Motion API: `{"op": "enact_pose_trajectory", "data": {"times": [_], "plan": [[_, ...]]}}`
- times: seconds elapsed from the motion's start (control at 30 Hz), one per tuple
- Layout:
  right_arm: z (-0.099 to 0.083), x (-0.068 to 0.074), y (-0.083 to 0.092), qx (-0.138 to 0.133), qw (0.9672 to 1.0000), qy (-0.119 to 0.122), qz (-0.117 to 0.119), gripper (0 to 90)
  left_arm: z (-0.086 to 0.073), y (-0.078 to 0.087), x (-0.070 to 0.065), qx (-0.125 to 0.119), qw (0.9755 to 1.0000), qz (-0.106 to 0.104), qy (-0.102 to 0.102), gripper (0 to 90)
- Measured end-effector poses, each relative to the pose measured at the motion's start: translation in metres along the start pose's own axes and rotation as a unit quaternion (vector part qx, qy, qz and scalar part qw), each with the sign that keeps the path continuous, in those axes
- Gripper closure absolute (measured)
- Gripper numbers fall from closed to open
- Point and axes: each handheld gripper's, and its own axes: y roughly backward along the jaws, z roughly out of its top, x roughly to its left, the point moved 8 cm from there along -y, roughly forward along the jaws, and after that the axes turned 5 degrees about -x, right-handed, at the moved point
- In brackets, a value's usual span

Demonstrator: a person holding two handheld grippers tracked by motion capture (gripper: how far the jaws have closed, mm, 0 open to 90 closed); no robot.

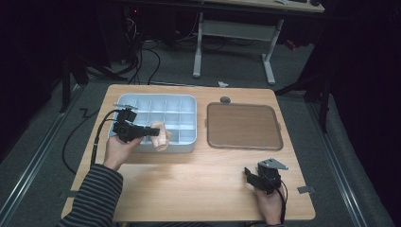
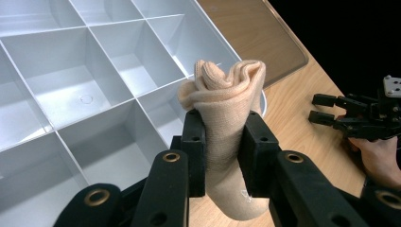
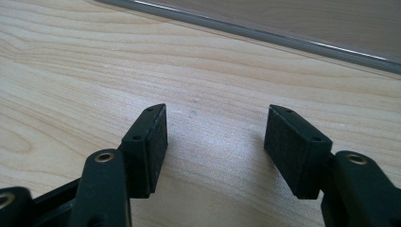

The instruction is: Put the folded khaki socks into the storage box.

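A: What is gripped in the left claw (image 2: 222, 156)?

B: A rolled beige sock (image 2: 227, 109) is clamped between its two pads, with the bunched end standing above the jaws and the rest hanging below them.

A: And where is it being held?

B: It is held in the air at the near right part of the grey compartment tray (image 1: 124, 101), over the near row of cells rather than resting in any of them. In the left gripper view an empty near cell (image 2: 118, 146) is seen directly beyond the jaws.

A: The right claw (image 3: 215, 142)?

B: It is spread wide with nothing between its pads, and is kept low over the bare bench (image 1: 198, 184) at the near right, just near of the brown tray (image 1: 243, 125), which lies to the right of the grey one.

A: Which step is judged to be in hand?

B: The carrying of the sock to a cell; the placing is not yet done.

A: What is called for next?

B: Probably the sock should be centred over one cell, lowered clear of the dividers, and only then released.
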Motion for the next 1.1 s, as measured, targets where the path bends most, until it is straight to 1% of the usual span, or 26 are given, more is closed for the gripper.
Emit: {"op": "enact_pose_trajectory", "data": {"times": [0.07,0.17,0.3,0.43,0.53,0.6,0.63,0.7,0.77,0.9,1.0,1.07,1.1], "plan": [[0.0,0.0,0.0,-0.001,1.0,0.0,0.0,40.2,0.0,-0.001,0.001,0.0,1.0,-0.001,0.001,74.5],[0.0,0.0,0.0,-0.001,1.0,0.0,0.0,40.2,0.0,-0.001,0.008,0.002,1.0,0.003,0.008,74.6],[0.0,0.0,0.0,0.0,1.0,0.001,0.0,40.2,0.0,-0.002,0.016,0.003,0.9998,0.013,0.015,74.5],[0.0,0.0,0.0,0.0,1.0,-0.001,0.001,40.2,-0.002,-0.006,0.021,0.011,0.9996,0.016,0.02,74.6],[0.0,0.001,0.0,-0.001,1.0,0.001,0.002,40.2,-0.002,-0.008,0.021,0.01,0.9996,0.012,0.022,74.5],[0.0,0.001,0.0,-0.001,1.0,0.001,0.002,40.2,-0.003,-0.011,0.021,0.013,0.9996,0.012,0.021,74.6],[0.0,0.001,0.0,-0.001,1.0,0.001,0.002,40.2,-0.004,-0.013,0.022,0.018,0.9995,0.014,0.02,74.6],[0.0,0.001,0.0,-0.001,1.0,0.001,0.002,40.2,-0.004,-0.013,0.024,0.02,0.9995,0.014,0.021,74.6],[0.0,0.001,0.0,-0.001,1.0,0.001,0.001,40.2,-0.003,-0.012,0.027,0.015,0.9995,0.013,0.026,74.5],[0.0,0.001,0.0,0.0,1.0,0.001,0.001,40.2,-0.003,-0.012,0.034,0.017,0.9991,0.016,0.036,74.5],[0.0,0.001,0.0,0.0,1.0,0.001,0.001,40.2,-0.003,-0.014,0.037,0.019,0.999,0.016,0.037,74.6],[0.0,0.001,0.0,-0.001,1.0,0.0,0.001,40.2,-0.005,-0.018,0.041,0.028,0.9989,0.019,0.032,74.6],[0.0,0.001,0.0,-0.001,1.0,-0.001,0.0,40.3,-0.007,-0.02,0.044,0.036,0.9986,0.025,0.03,74.6]]}}
